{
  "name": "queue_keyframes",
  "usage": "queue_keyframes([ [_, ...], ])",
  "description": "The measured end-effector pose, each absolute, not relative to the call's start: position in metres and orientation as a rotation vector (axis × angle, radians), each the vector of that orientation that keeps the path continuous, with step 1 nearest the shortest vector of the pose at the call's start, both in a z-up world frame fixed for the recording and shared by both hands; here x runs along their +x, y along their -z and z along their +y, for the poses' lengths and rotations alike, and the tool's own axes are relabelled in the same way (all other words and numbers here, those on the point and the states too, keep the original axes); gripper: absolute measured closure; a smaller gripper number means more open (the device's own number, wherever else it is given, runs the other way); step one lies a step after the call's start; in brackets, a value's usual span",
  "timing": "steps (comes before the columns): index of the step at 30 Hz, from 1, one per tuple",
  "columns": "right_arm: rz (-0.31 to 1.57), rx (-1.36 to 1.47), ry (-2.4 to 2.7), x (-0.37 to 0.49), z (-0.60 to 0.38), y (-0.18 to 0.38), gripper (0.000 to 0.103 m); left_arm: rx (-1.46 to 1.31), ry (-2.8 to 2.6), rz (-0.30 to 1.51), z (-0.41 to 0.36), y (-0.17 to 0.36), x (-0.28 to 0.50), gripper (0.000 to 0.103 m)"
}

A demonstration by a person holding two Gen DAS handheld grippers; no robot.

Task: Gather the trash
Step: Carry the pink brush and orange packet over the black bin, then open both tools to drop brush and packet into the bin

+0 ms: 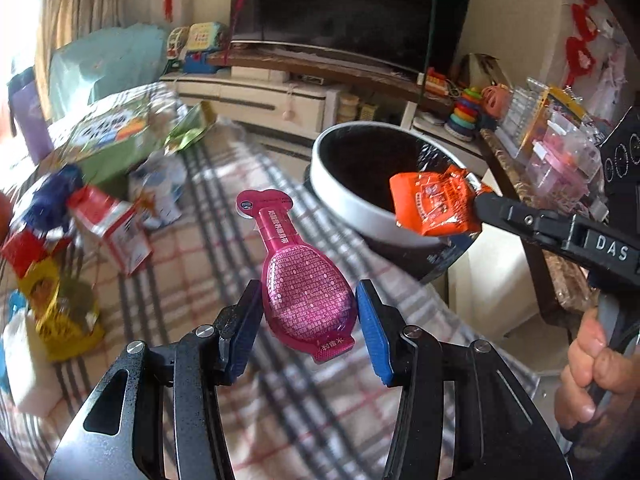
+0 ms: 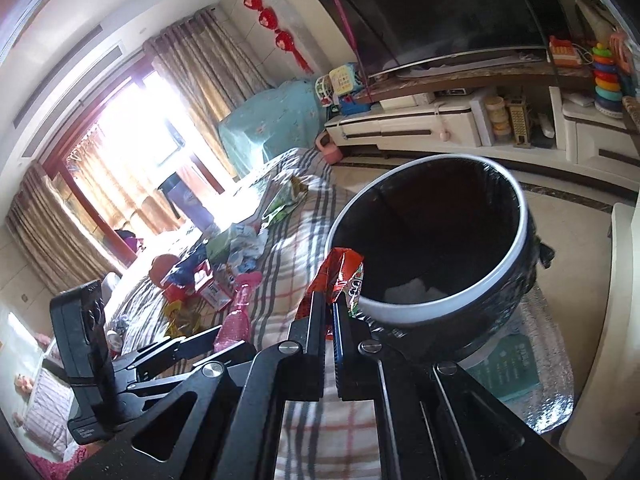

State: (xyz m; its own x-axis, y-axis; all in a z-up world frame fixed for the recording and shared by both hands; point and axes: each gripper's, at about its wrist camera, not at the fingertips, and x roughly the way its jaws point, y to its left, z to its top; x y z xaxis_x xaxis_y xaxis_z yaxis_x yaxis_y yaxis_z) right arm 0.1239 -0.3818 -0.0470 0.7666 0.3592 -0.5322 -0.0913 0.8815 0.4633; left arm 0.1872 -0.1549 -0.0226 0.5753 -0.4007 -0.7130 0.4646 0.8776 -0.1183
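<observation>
A pink spoon-shaped packet hangs between the blue pads of my left gripper. There is a gap on each side, so the pads do not press it. In the right wrist view the same pink packet shows at the left gripper. My right gripper is shut on an orange snack wrapper. It holds the orange wrapper over the near rim of the black bin with a white rim. Something white lies at the bottom of the bin.
More trash lies on the plaid bedspread: a red and white carton, a yellow packet, a green bag. A person's hand grips the right handle. A cluttered side table stands right of the bin, a TV stand beyond.
</observation>
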Motion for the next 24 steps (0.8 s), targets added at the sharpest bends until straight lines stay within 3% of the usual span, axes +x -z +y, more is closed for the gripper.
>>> queue_keyframes([
  [24, 0.693, 0.393, -0.125, 0.164, -0.436, 0.058, 0.100, 0.120, 0.616, 0.798, -0.231, 0.006, 0.231, 0.056],
])
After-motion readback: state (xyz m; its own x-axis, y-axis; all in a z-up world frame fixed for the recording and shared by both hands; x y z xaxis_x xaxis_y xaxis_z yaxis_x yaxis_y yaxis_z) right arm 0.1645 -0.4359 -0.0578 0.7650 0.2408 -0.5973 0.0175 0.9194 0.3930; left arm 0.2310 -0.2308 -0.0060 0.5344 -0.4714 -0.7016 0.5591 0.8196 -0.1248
